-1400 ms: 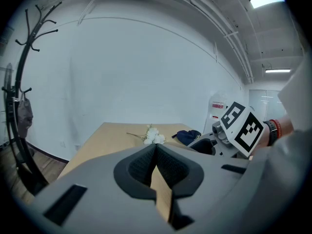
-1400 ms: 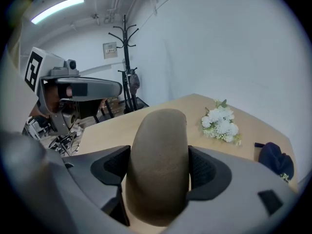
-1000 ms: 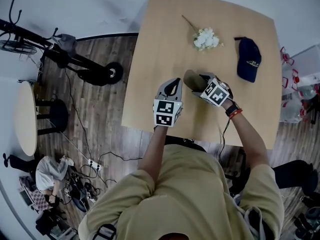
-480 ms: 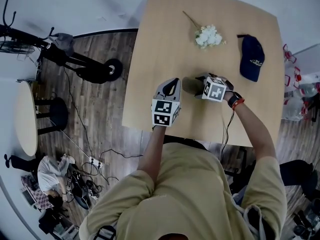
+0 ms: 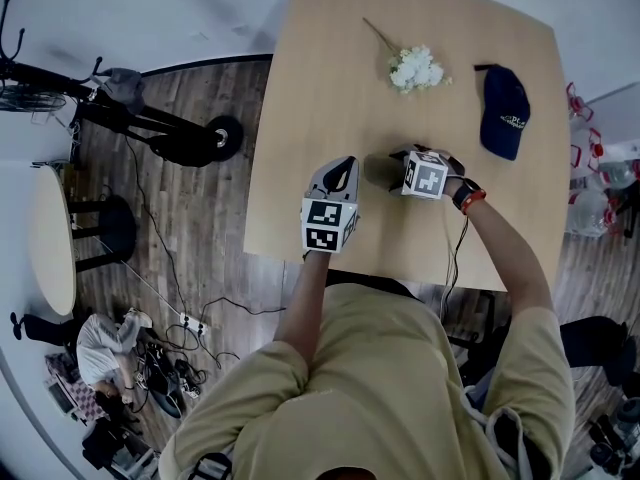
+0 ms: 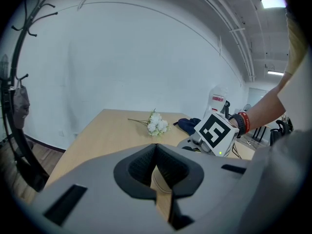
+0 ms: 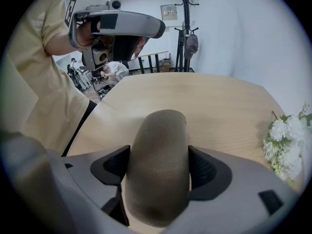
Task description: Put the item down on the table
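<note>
My right gripper (image 5: 393,170) is shut on a brown rounded cylindrical item (image 5: 377,171), held low over the middle of the wooden table (image 5: 300,118). In the right gripper view the brown item (image 7: 158,160) fills the gap between the dark pads (image 7: 207,167) and points out over the tabletop. I cannot tell whether it touches the table. My left gripper (image 5: 341,175) hovers just left of it, shut with nothing in it. The left gripper view shows that gripper (image 6: 157,155) closed to a thin slit, with the right gripper's marker cube (image 6: 214,132) beyond.
White flowers (image 5: 415,68) lie at the table's far middle, a navy cap (image 5: 503,111) at the far right. The table's near edge runs just under both grippers. On the floor to the left stand a scooter (image 5: 150,128), a round side table (image 5: 50,238) and cables.
My right gripper has turned so the brown item now points left toward the left gripper, and it sits a little farther from me. The left gripper has barely moved.
</note>
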Available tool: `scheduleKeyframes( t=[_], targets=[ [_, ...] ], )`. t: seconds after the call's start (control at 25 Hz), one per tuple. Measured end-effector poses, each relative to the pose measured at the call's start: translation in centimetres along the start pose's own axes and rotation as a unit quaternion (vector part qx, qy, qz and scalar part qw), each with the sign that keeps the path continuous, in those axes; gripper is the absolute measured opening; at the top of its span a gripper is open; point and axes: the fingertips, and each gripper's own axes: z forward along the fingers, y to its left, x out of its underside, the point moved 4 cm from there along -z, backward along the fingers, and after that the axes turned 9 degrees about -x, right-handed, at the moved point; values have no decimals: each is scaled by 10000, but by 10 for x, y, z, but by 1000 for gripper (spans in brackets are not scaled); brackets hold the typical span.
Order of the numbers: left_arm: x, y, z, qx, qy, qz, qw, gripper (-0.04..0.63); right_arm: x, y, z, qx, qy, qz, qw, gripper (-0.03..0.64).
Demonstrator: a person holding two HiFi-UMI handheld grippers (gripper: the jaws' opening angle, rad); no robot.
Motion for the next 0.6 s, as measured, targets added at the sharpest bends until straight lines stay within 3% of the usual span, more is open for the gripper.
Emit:
scheduleKeyframes(
  t=[0.28,0.6],
  targets=[
    [2,-2,-2,6,12,-15,10000,23,0,-3,-4,46,-144,245,9996,408],
    [-2,-2,-21,-65,-83,-13,9999,23,-11,7,-33,429,-522,412,9969,408]
  ],
)
